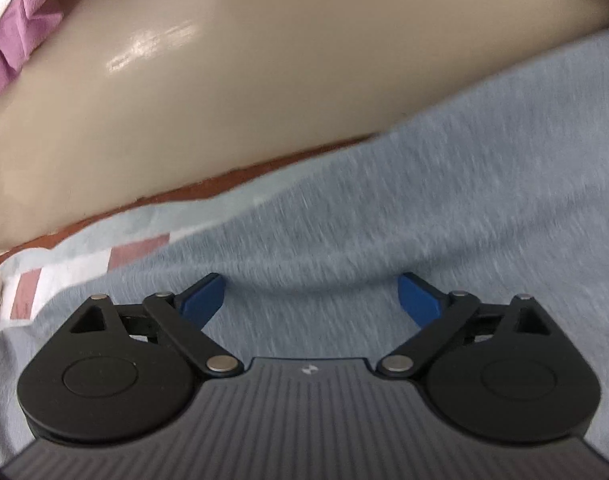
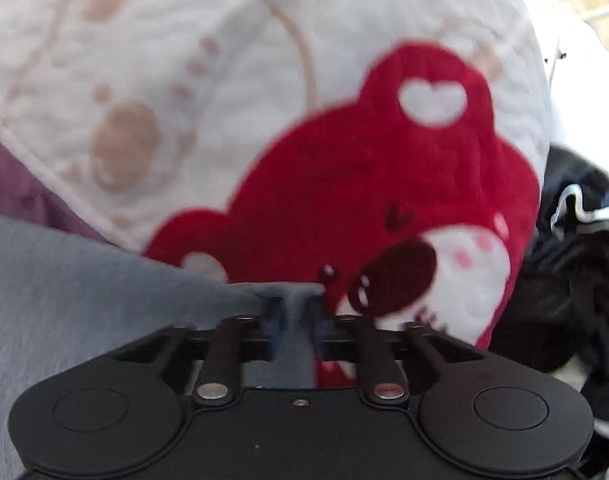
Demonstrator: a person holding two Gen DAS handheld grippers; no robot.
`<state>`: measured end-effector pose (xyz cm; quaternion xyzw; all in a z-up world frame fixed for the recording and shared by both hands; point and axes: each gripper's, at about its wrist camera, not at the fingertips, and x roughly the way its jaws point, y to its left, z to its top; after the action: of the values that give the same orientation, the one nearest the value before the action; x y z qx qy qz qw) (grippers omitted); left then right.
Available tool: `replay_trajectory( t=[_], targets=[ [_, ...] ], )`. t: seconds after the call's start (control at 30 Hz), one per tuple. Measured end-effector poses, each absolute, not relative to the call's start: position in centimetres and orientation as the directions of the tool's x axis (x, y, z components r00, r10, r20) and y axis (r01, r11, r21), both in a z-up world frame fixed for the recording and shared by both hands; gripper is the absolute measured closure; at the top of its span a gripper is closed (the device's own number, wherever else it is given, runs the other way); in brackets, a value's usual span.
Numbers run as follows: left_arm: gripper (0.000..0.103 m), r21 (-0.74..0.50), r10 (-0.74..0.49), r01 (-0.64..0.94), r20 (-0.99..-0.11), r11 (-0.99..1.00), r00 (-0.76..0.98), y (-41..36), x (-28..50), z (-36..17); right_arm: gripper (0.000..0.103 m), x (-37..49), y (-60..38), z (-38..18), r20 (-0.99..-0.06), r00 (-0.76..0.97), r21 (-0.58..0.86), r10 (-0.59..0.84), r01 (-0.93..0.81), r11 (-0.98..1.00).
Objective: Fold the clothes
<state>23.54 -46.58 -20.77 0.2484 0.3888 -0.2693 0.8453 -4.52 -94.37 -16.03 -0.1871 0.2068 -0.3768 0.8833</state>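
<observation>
Right gripper (image 2: pixel 296 312) pinches the grey-blue garment (image 2: pixel 84 280) edge; left gripper (image 1: pixel 312 300) hovers spread above it; carry the edge level and taut.

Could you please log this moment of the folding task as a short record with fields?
garment: grey-blue garment, spread under the left gripper
left gripper: left gripper open, over the garment, holding nothing
right gripper: right gripper shut on an edge of the garment
behind the right gripper: white blanket with a red bear
to the right: dark clothes in a heap
image quality: both views blurred
</observation>
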Motion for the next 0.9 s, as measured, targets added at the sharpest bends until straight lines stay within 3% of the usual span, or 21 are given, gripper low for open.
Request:
replay_trajectory(
  t=[0.03, 0.13, 0.2, 0.33, 0.47, 0.6, 0.8, 0.9],
  targets=[
    [0.007, 0.215, -0.258, 0.644, -0.790, 0.734, 0.557, -46.9, 23.7, -20.8, 0.036, -4.3, -94.7, -16.2, -0.235, 0.606, -0.484, -0.760, 0.605, 0.632],
    [0.007, 0.192, -0.278, 0.640, -0.783, 0.744, 0.557, -46.3, 22.3, -19.7, 0.033, -4.1, -94.0, -16.1, -0.265, 0.488, -0.507, -0.832, 0.663, 0.550],
    [0.007, 0.176, -0.291, 0.638, -0.778, 0.750, 0.556, -45.9, 21.4, -19.1, 0.033, -4.9, -92.9, -15.6, -0.344, 0.434, -0.456, -0.833, 0.698, 0.552],
    [0.007, 0.122, -0.343, 0.688, -0.796, 0.715, 0.498, -44.5, 18.2, -18.0, 0.031, -11.1, -91.3, -15.9, -0.602, 0.481, -0.070, -0.637, 0.763, 0.642],
    [0.007, 0.044, -0.400, 0.775, -0.838, 0.630, 0.373, -42.7, 13.8, -17.5, 0.031, -18.7, -91.5, -21.1, -0.771, 0.526, 0.358, -0.360, 0.825, 0.438],
    [0.007, 0.046, -0.387, 0.822, -0.867, 0.567, 0.315, -42.0, 10.5, -17.7, 0.031, -23.7, -89.7, -25.1, -0.790, 0.508, 0.433, -0.342, 0.858, 0.276],
    [0.007, 0.025, -0.337, 0.789, -0.896, 0.614, 0.290, -41.0, 10.4, -18.6, 0.028, -21.9, -88.4, -24.8, -0.772, 0.517, 0.392, -0.368, 0.845, 0.364],
    [0.006, 0.019, -0.314, 0.769, -0.906, 0.639, 0.283, -40.4, 11.1, -19.5, 0.098, -20.5, -88.7, -24.2, -0.706, 0.526, 0.250, -0.475, 0.812, 0.528]
  ],
)
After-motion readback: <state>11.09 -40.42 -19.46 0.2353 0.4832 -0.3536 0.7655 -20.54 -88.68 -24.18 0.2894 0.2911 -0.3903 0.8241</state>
